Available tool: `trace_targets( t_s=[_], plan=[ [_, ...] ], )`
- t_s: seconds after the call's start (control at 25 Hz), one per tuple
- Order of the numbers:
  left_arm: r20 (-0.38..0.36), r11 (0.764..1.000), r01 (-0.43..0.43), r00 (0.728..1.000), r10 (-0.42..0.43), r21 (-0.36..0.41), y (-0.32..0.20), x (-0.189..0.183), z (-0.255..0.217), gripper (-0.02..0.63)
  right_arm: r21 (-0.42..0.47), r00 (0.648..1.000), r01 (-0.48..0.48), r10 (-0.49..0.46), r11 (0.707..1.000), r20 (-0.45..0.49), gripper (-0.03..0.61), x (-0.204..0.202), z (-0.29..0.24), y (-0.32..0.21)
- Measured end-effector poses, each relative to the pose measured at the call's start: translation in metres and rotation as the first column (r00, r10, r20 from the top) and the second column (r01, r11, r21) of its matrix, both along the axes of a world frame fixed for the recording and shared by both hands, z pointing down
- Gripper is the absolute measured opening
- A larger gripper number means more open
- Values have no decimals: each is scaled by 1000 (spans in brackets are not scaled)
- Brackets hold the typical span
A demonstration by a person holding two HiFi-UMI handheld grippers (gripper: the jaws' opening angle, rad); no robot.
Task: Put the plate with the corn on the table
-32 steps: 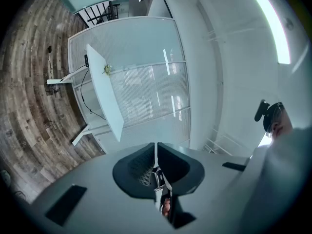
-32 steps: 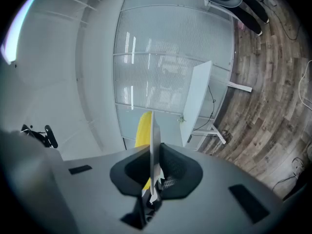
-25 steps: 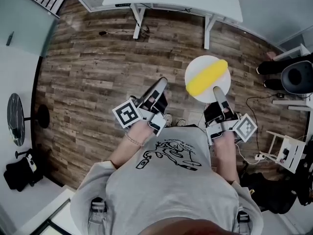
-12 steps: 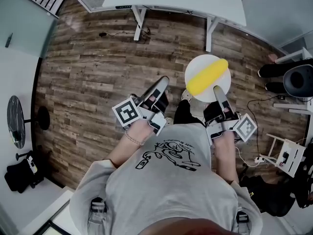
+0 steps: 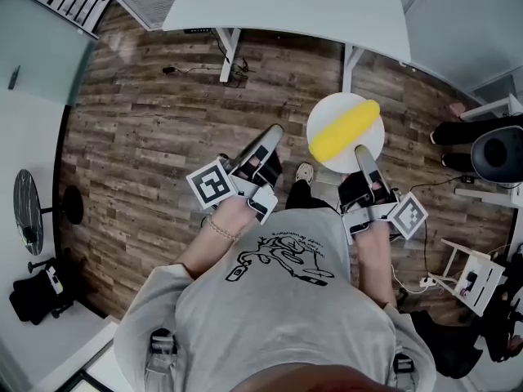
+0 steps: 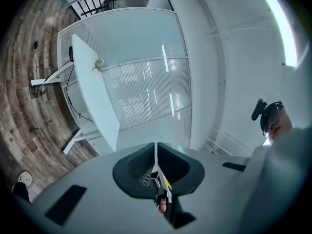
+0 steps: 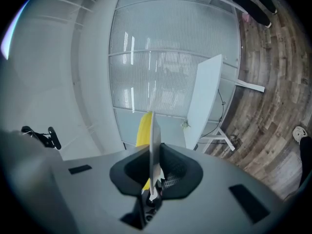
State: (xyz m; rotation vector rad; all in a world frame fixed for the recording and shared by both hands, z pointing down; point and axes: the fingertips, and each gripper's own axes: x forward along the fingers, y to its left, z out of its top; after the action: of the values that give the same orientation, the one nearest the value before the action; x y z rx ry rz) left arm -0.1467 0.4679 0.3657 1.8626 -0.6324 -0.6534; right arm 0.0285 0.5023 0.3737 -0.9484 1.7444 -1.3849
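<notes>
Short of the white table (image 5: pixel 310 6), over the plank floor (image 5: pixel 147 137), the plate (image 5: pixel 331 111) hangs near the table's right leg (image 5: pixel 346 65), with the corn (image 5: pixel 346 129) lying across it. The right gripper (image 5: pixel 360 150) is clamped on the plate's near rim. The left gripper (image 5: pixel 274 134), beside the plate, is closed and empty. A cable (image 5: pixel 196 69) lies under the table.

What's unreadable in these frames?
Head view: plate near rim hidden under right gripper.
Head view: table far side cut off by top edge.
Right gripper view: corn mostly behind the edge-on plate.
Left gripper view: small thing on table too small to identify.
</notes>
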Motion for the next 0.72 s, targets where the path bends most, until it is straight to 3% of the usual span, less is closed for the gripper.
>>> trace_targets(
  t_s=[0.4, 0.72],
  plan=[
    [17, 1000, 6, 1000, -6, -7, -118, 70, -5, 31, -10, 1000, 19, -19, 1000, 0, 29, 66, -1, -113],
    [8, 999, 36, 999, -36, 6, -190, 100, -9, 31, -4, 998, 62, -62, 998, -20, 29, 94, 1, -190]
  ],
)
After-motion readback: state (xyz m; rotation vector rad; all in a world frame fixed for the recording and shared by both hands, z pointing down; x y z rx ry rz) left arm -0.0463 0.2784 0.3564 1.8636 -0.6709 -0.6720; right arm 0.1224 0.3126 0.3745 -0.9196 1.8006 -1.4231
